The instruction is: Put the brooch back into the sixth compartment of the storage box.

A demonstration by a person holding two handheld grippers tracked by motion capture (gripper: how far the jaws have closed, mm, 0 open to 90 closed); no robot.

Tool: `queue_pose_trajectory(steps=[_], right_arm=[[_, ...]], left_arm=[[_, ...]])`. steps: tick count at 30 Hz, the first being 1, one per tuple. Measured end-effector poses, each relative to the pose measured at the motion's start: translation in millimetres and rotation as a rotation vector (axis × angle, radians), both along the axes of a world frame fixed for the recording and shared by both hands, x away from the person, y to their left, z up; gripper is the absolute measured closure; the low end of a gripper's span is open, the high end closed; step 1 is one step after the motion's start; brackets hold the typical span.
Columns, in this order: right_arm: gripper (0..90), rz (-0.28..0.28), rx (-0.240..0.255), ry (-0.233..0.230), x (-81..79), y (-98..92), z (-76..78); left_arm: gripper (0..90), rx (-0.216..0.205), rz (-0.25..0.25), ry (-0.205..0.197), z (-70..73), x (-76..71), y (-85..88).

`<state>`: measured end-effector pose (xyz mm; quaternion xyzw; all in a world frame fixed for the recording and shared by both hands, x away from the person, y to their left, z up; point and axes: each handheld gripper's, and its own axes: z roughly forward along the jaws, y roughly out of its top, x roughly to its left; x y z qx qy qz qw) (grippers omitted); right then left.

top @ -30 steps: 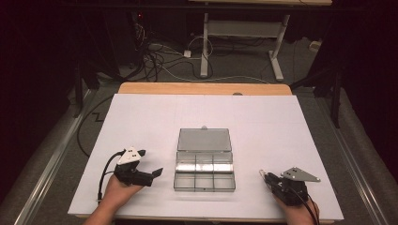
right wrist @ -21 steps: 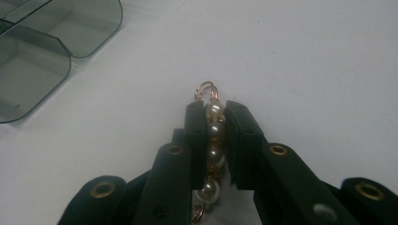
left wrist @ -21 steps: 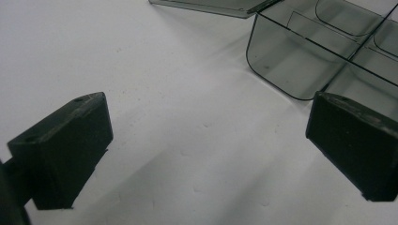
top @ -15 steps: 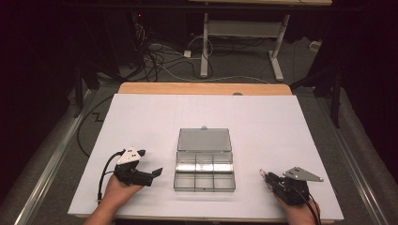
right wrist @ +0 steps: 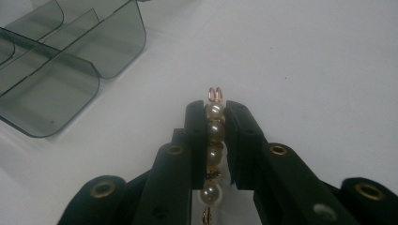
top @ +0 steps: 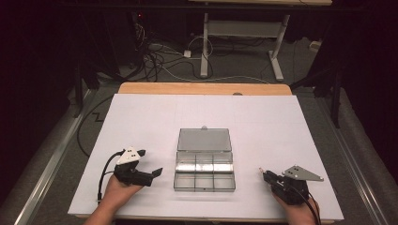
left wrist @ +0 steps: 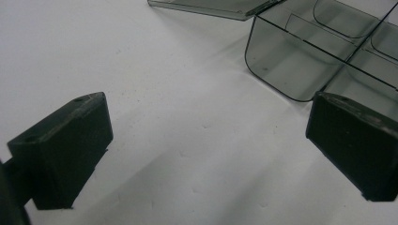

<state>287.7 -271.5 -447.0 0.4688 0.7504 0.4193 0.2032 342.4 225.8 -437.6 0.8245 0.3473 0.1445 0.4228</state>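
No visible change among hand-held grippers, pearl strand (right wrist: 215, 140) and box (top: 204, 159).

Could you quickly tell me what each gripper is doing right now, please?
Left gripper: open, holding nothing.
Right gripper: closed on a pearl bead strand.

Both tools are black. The left gripper (top: 149, 166) carries a pale grey three-cornered plate with dark holes on top, and a black cable loops from its rear. Close up, its two jaws end in blocky matt-black pads (left wrist: 65, 147), scuffed at the edges, each with a small hole. The right gripper (top: 265, 174) bears a darker grey three-cornered plate; its cable looks black with perhaps a reddish strand. Its slim black fingers (right wrist: 195, 136) show brass-ringed holes along the arms.
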Motion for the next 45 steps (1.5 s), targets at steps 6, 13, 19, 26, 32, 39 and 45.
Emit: queue_pose_trajectory(steps=[6,13,19,26,32,39,45], right_arm=[[81.2,0.006,0.014,-0.005,0.3,-0.4,2.9],[81.2,0.013,0.023,-0.005,-1.5,1.9,6.0],[81.2,0.026,0.026,-0.007,-1.2,7.4,6.4],[81.2,0.053,0.029,-0.001,-0.4,17.1,5.7],[81.2,0.086,0.024,0.004,0.2,27.0,4.7],[81.2,0.112,0.023,0.016,0.9,36.8,3.0],[81.2,0.120,0.026,0.025,1.2,40.2,1.9]], left_arm=[[0.4,-0.003,-0.001,0.001,0.0,0.1,0.2],[0.4,-0.002,-0.002,0.000,0.1,0.0,0.1],[0.4,-0.002,-0.006,0.002,0.1,0.3,0.1],[0.4,-0.002,-0.007,0.003,0.0,0.4,0.0],[0.4,-0.003,-0.010,0.004,0.0,0.4,0.0],[0.4,-0.003,-0.013,0.005,0.0,0.5,-0.1],[0.4,-0.003,-0.014,0.005,-0.1,0.5,-0.2]])
